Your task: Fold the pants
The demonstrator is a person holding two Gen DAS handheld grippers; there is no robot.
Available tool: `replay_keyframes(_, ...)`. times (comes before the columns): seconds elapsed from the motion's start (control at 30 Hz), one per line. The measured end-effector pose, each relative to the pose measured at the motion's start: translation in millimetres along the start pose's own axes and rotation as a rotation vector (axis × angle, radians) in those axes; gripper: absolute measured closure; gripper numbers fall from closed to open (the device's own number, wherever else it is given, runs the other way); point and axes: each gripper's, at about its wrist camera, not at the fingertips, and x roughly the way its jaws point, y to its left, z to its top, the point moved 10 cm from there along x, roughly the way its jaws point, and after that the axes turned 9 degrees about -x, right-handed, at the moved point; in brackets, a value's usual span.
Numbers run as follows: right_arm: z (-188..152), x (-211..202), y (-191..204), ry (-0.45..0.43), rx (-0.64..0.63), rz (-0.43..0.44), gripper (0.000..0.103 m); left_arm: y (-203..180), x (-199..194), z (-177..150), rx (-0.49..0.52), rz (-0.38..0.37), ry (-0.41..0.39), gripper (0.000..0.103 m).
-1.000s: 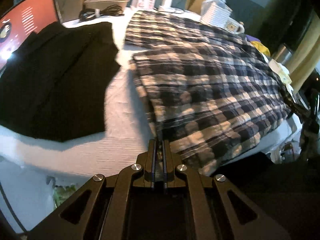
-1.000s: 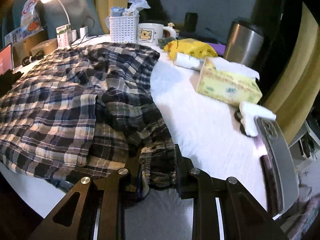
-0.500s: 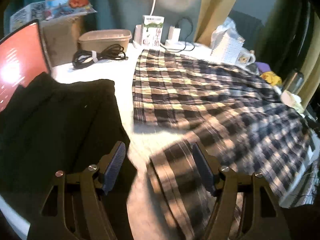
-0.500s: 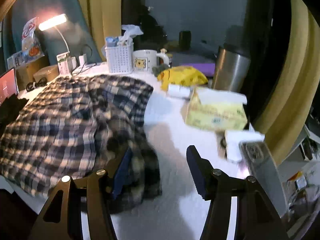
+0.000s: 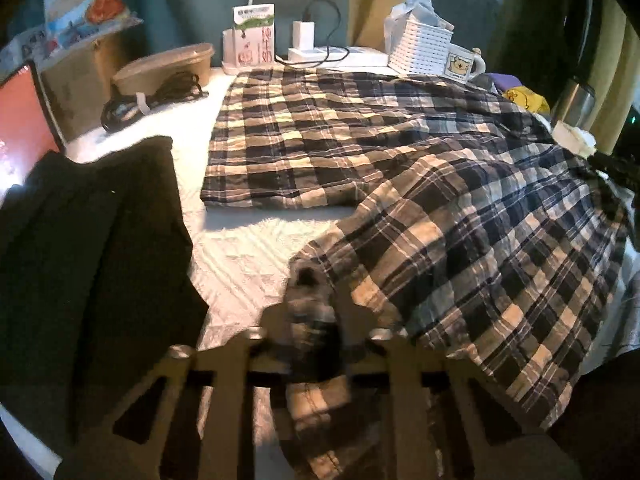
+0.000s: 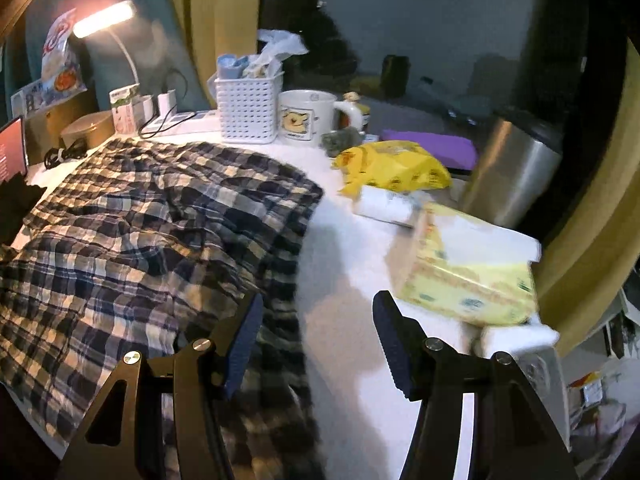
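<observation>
The left gripper (image 5: 314,344) has just closed again on the near leg hem of the plaid pants (image 5: 420,184) spread over the table (image 5: 248,248), while the right gripper (image 6: 316,340), which let go the waistband, now stands open, so another fold seems to begin.

The pants (image 5: 460,208), of dark blue, black and cream plaid cloth, are spread rumpled across the white-covered desk (image 5: 248,248). One leg is laid flat toward the back, its straight hem turned to the left, while the other leg is drawn forward with its bunched hem raised at the near edge. The elastic waistband end is seen draped over the near right edge.
</observation>
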Motion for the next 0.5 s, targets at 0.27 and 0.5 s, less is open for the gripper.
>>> replay_keyframes(0.27, 17, 21, 15, -0.004, -0.028, 0.053, 0.043, -9, -52, 48, 0.143, 0.231, -0.335, 0.097)
replay_keyframes(0.5, 17, 34, 12, 0.022, -0.024, 0.067, 0.043, 26, 1, 37, 0.080, 0.267, -0.132, 0.074)
